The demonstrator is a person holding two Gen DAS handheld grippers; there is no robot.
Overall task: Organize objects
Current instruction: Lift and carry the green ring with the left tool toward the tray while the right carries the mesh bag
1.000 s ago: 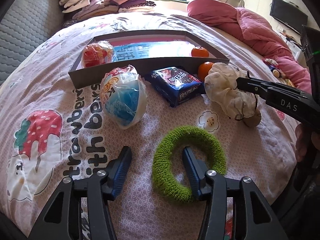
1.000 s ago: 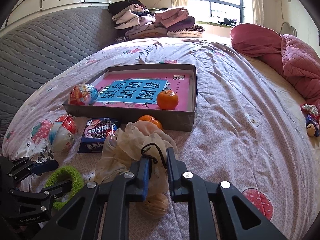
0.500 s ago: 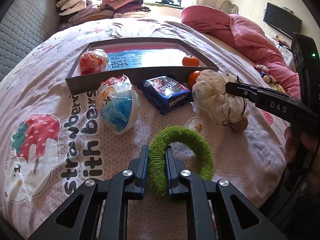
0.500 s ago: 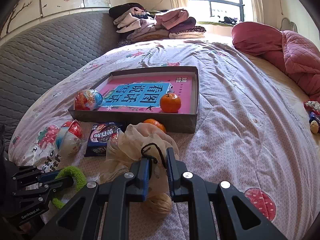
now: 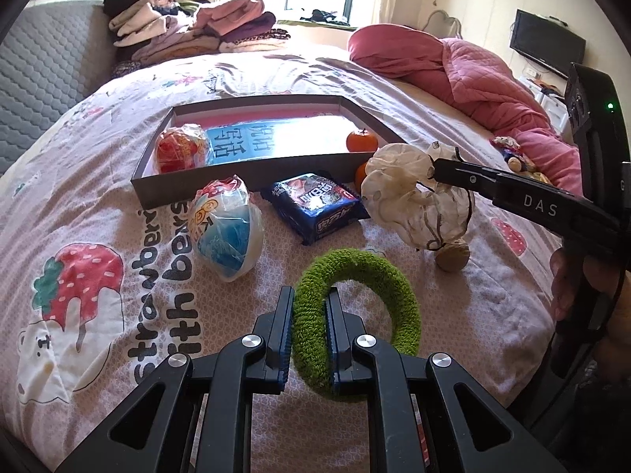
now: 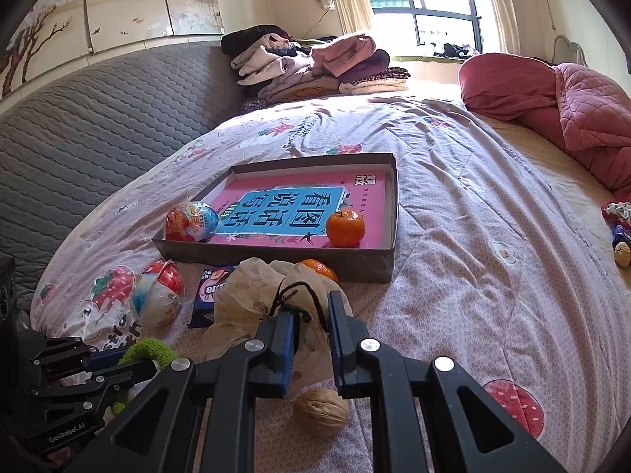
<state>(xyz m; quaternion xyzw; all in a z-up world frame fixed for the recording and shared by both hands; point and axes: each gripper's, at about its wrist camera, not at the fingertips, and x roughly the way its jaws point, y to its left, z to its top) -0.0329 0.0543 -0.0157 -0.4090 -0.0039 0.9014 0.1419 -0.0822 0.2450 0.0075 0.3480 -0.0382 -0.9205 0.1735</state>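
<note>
Pinching the near-left arc of the green fuzzy ring (image 5: 357,315), the left gripper (image 5: 309,299) has its jaws closed on the pile, one finger outside the loop and one inside it. The ring sits near the bed's (image 5: 98,197) front edge and looks slightly raised off the quilt. Just beyond and to the right, the right gripper (image 6: 309,315) is clamped on the black drawstring of the cream mesh pouch (image 6: 252,295), which hangs bunched from the jaws, with a loose walnut (image 6: 321,414) lying on the quilt beneath. Farther on lie a blue-and-white capsule toy (image 5: 226,228) and a blue snack packet (image 5: 319,209), then a tangerine (image 6: 319,268) touching the shallow box's (image 5: 244,175) near wall. Inside the box sit a red capsule toy (image 5: 181,149) at its left end and a second tangerine (image 5: 362,141) towards its right.

To carry both cleanly, lift each high enough to clear the box wall. The pouch will likely swing, so move it slowly. Lower both into the bare middle of the box before releasing.
</note>
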